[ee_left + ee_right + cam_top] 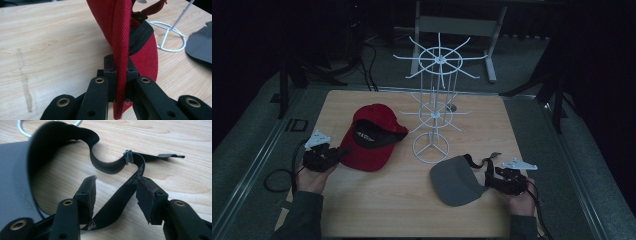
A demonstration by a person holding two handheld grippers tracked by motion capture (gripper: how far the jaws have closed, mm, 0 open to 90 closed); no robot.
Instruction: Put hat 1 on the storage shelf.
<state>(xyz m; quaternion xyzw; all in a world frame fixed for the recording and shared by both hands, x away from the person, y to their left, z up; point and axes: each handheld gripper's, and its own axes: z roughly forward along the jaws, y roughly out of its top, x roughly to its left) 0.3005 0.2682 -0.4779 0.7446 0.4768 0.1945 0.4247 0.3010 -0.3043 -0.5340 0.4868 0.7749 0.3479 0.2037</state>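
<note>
1. Sleeves and hands enter from the near edge in the high view; left claw (331, 154) is at near-left, right claw (492, 176) at near-right.
2. Left claw is clamped tight on the red cap (372, 137) brim edge; in the left gripper view the brim (121, 50) stands on edge between the pads, running straight away from the camera.
3. Red cap sits left of centre on the bench (387, 210), crown toward the far side, black inner band facing up, brim toward the left claw.
4. Right claw jaws stand wide apart, not pressing; the black strap (117, 202) of the grey visor (457, 180) passes between them, loose.
5. Grey visor lies flat near-right of centre, brim pointing toward the near-left, strap end trailing right toward the right claw.
6. Strap loops and curls on the wood in the right gripper view, a small grey clip (128, 156) on it.
7. White wire rack (434, 100) stands upright mid-bench between the two caps, its ring base just beside both.
8. Bench is light wood grain, with a faint streak in the left gripper view.
9. Room is dark; grey floor, cables, and table legs behind.
</note>
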